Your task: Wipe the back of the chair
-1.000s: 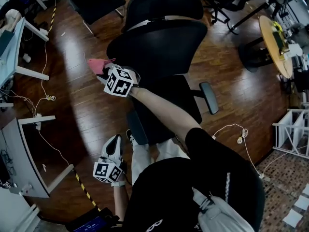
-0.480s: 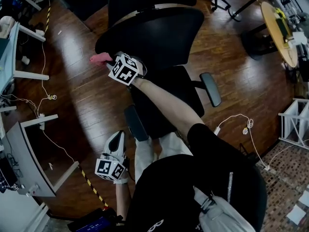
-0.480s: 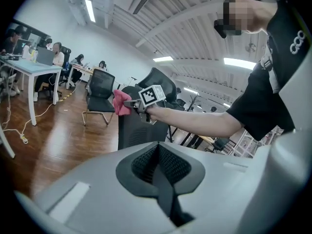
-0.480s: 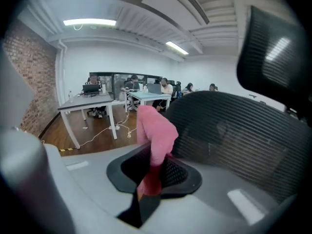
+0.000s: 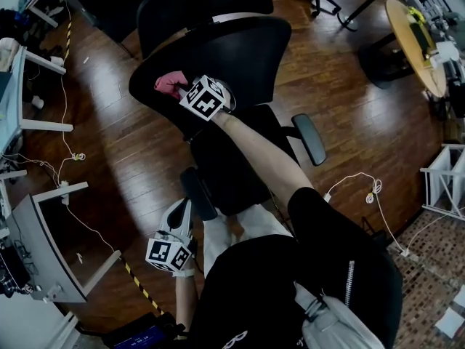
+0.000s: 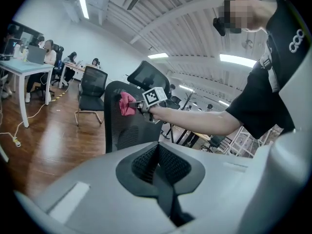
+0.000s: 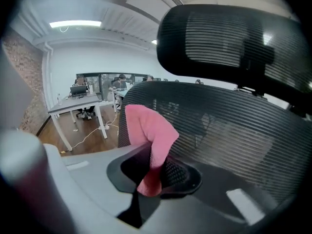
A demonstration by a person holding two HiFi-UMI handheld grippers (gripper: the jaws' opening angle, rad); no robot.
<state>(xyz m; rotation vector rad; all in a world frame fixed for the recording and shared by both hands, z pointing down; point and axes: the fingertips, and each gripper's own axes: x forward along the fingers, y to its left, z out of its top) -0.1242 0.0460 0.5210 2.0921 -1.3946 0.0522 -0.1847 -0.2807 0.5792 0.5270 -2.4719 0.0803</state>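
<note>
The right gripper (image 5: 182,91) is clamped on a pink cloth (image 5: 171,83), a fold of it pinched between the jaws and the rest standing up in front of them. A second ago that cloth hung off the left side of the chair, over the floor. Half a second ago it was level with the left edge of the back (image 5: 240,53). Now it sits over the dark mesh itself, just inside that edge and below the headrest (image 5: 203,2). In the right gripper view the cloth (image 7: 148,130) stands right against the ribbed mesh (image 7: 234,130), and it seems to touch, though I cannot be sure it presses. So the reach looks finished and the wipe looks about to start or only just started, with nearly all of the mesh still to cover. The stroke likely has to run rightward across the back with steady pressure. Since the chair has sat at a different angle in each glimpse, it may swivel away under the push. The left gripper (image 5: 178,211) has hardly shifted. It hangs low by the person's side, near the seat (image 5: 240,162), with its jaws together and nothing between them, and it steadies nothing.
</note>
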